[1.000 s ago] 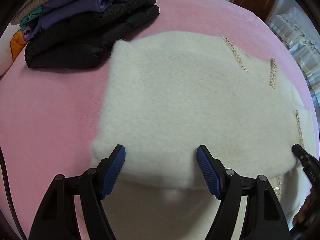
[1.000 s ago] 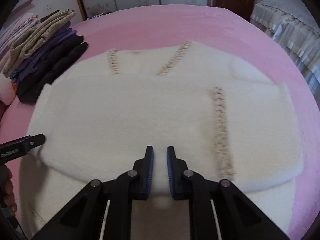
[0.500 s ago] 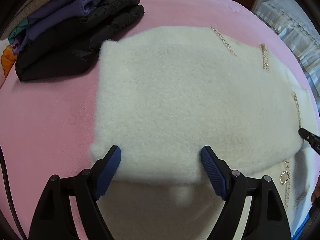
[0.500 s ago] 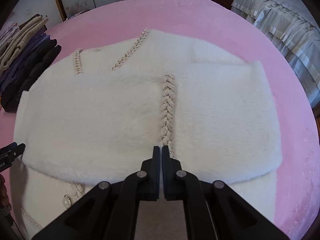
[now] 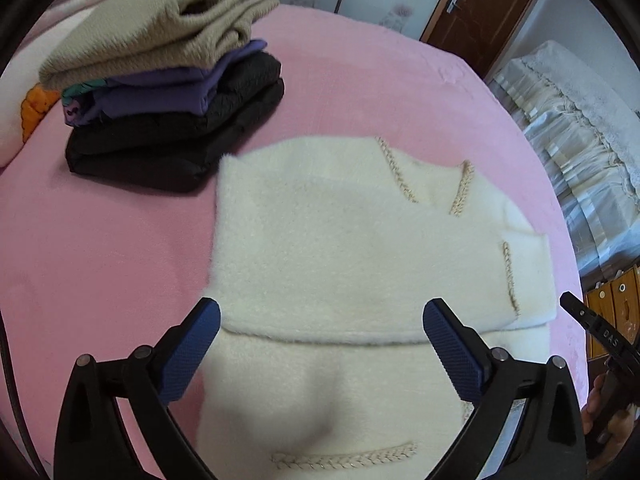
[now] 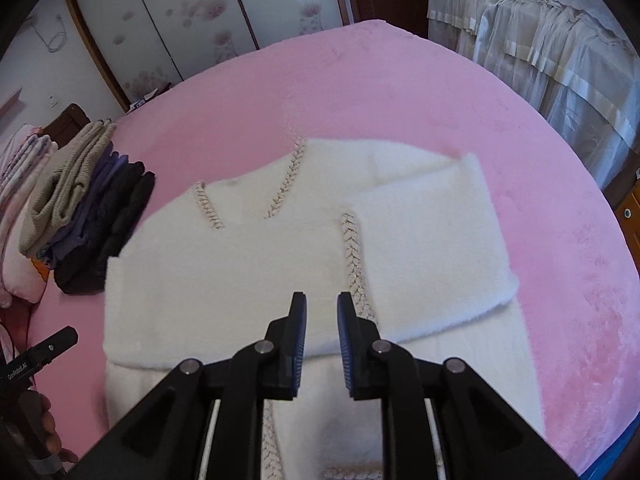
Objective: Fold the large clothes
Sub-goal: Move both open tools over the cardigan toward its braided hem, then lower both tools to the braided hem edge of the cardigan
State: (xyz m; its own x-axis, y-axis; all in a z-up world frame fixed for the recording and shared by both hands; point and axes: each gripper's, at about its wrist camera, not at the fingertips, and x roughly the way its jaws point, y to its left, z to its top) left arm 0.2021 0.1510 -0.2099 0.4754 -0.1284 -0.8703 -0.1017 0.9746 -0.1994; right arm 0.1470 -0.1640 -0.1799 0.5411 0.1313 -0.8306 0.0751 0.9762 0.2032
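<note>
A fluffy cream cardigan (image 5: 340, 248) with braided beige trim lies flat on the pink bed, both sleeves folded across its chest; it also shows in the right wrist view (image 6: 248, 264). My left gripper (image 5: 320, 344) is wide open and empty, held above the folded sleeve's lower edge. My right gripper (image 6: 321, 326) has its jaws slightly apart and holds nothing, above the cardigan's middle beside the braided cuff (image 6: 354, 252). The right gripper's tip (image 5: 592, 328) shows at the right edge of the left wrist view.
A stack of folded clothes (image 5: 160, 92), beige on purple on black, sits at the cardigan's far left; it also shows in the right wrist view (image 6: 84, 208). The pink bed cover (image 6: 400, 92) extends beyond. A draped bed (image 6: 540, 40) and wardrobe doors (image 6: 200, 20) stand behind.
Both grippers have lifted and pulled back from the cardigan. The right gripper's jaws went from shut to slightly apart. The cardigan has stayed put.
</note>
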